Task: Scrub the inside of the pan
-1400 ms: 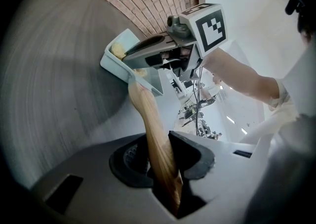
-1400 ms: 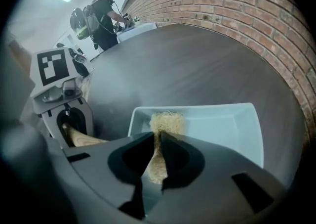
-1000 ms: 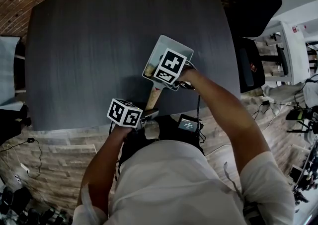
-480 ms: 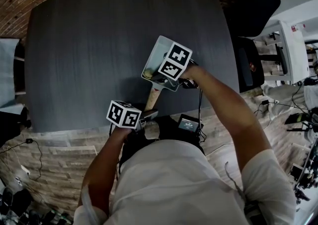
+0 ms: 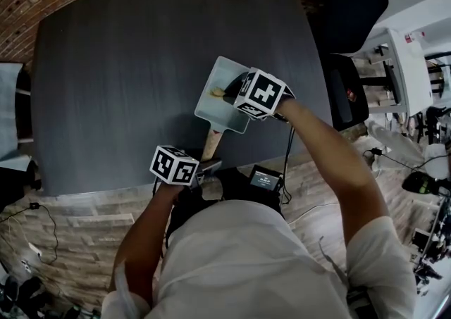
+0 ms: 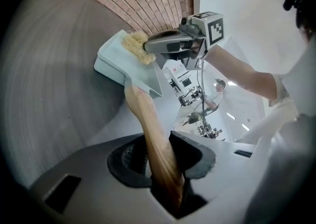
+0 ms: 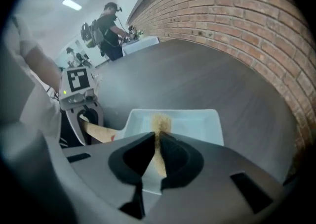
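A pale square pan with a wooden handle hovers low over the dark table. My left gripper is at the near table edge, pads pressed on the handle while its jaws are opening. My right gripper is shut on a thin tan sponge and reaches into the pan from the right. In the left gripper view the sponge rests against the far inner side of the pan. The head view shows only a yellow sliver of sponge beside the right gripper.
A brick wall runs along the table's far side. A black chair and a white cart stand to the right. A person stands at a far bench. A small screen device hangs at my waist.
The pan has shifted a little left and toward me. The right gripper's marker cube has swung right and turned, with the sponge still inside the pan. The left gripper has barely moved.
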A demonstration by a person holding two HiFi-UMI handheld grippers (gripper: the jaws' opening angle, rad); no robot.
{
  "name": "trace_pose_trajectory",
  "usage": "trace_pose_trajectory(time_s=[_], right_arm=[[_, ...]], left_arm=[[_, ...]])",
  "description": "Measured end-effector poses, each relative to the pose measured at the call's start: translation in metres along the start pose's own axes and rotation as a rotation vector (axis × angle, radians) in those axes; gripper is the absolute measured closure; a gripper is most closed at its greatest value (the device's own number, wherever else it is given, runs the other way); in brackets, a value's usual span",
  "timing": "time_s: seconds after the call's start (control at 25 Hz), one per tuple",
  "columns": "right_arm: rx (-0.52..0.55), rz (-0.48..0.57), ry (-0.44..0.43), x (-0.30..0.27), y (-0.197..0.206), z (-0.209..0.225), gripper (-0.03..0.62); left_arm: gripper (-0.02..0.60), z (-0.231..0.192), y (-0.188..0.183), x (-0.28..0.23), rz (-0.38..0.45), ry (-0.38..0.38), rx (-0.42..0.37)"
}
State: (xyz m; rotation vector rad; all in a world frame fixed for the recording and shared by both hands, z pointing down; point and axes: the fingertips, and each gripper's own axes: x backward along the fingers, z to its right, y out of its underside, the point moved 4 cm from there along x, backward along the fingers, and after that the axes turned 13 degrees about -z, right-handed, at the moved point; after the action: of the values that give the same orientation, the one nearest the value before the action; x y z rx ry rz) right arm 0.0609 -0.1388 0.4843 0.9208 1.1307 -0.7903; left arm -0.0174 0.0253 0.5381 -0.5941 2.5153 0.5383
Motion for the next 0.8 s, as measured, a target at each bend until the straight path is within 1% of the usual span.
trace_pose_trajectory(time_s=[0.2,0.28,0.4,0.52,0.64,0.8], right_arm=[[0.127,-0.078,0.251,0.001,0.009,0.021,0.553],[0.190,-0.099,0.336,0.001,0.007,0.027,0.553],[0.287,-0.123,0.451,-0.001,0.002,0.035,0.553],[0.376,-0.150,0.553,-0.004,-0.007,0.041,0.554],[0.474,-0.205,0.648,-0.008,-0.012,0.049,0.554],[0.582,-0.289,0.727,-0.016,-0.003,0.058,0.554]], left_arm=[[0.446,0.000,-0.003,-0.004,-0.007,0.004,0.001],[0.473,-0.001,-0.003,-0.005,-0.004,0.009,0.017],[0.485,-0.001,-0.004,-0.005,0.017,0.018,0.047],[0.491,-0.002,-0.003,-0.005,0.029,0.026,0.068],[0.495,0.000,-0.004,-0.005,0.042,0.027,0.087],[0.509,0.000,-0.004,-0.005,0.071,0.023,0.145]])
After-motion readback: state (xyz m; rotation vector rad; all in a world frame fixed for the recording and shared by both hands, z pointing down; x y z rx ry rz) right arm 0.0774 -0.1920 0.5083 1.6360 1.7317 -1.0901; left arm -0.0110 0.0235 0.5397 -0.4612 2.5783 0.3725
